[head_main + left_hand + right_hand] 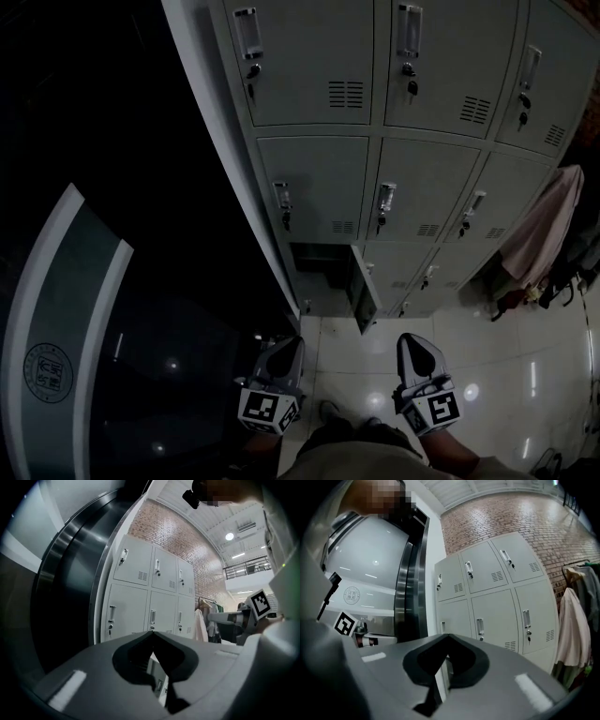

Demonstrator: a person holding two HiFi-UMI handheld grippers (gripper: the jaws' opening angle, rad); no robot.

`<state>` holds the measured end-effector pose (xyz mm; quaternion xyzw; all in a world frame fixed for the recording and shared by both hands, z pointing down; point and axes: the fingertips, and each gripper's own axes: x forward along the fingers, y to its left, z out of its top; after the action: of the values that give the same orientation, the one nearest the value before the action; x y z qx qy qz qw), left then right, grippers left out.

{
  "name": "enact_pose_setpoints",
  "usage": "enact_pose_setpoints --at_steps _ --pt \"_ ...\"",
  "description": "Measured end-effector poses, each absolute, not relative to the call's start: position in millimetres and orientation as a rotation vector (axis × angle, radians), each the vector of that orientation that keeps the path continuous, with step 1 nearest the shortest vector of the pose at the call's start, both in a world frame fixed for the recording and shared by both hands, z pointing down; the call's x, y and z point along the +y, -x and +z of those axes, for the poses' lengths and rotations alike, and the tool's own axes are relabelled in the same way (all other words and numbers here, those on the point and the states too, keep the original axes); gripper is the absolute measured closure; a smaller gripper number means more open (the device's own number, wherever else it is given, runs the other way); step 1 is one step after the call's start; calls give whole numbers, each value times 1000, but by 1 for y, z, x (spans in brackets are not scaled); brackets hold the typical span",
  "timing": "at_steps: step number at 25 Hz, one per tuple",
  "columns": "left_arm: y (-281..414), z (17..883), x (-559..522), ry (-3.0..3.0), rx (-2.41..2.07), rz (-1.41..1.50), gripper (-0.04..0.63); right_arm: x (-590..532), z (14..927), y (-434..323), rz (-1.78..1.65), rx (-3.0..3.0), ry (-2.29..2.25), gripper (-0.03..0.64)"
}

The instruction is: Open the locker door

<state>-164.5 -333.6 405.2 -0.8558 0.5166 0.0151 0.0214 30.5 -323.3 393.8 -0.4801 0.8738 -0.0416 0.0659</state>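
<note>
Head view, lockers (319, 178): a grey bank of three columns, each door with a handle and a key near its left edge.
Head view, locker door (362, 292): the bottom-left one, in the lowest row. It stands swung out towards the person, with its inner face towards its own compartment.
Head view, open compartment (317, 267): dark inside, just left of the swung door.
Head view, left gripper (292, 347): low over the floor (487, 347), in front of the open compartment and apart from the door, its marker cube (266, 410) nearest the camera.
Head view, right gripper (411, 341): level with the left one, to the right of the door and touching nothing.
Head view, surroundings: a pale coat (539, 230) hangs to the right of the lockers. A dark glass wall (56, 328) with a round emblem is on the left.
Left gripper view, left gripper (151, 633): clenched, the tips meeting, with nothing between them. A pale locker panel shows through the cut-out behind the tips.
Left gripper view, background: the locker bank stands ahead under a brick wall (159, 524), and the right gripper is at the right edge.
Right gripper view, right gripper (447, 636): clenched tip to tip and empty.
Right gripper view, background: closed upper locker doors, the hanging coat on the right, and the left gripper's marker at the left edge.
</note>
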Motion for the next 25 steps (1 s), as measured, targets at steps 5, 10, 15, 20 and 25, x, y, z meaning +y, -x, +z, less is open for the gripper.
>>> enact_pose_setpoints --at_steps 5,10,15,20,25 --pt "157 370 -290 2633 1590 20 578 -280 356 -49 -109 2615 1445 617" --pt "137 332 -234 2580 1601 17 578 -218 315 -83 -35 2595 1441 617" --pt "94 307 -164 2569 1577 58 594 -143 269 -139 89 2437 1427 617" --pt "46 298 -66 2588 1486 68 594 -46 267 -183 100 2431 1466 617" --pt "9 293 22 2646 1437 67 595 37 260 -209 79 2441 1489 617"
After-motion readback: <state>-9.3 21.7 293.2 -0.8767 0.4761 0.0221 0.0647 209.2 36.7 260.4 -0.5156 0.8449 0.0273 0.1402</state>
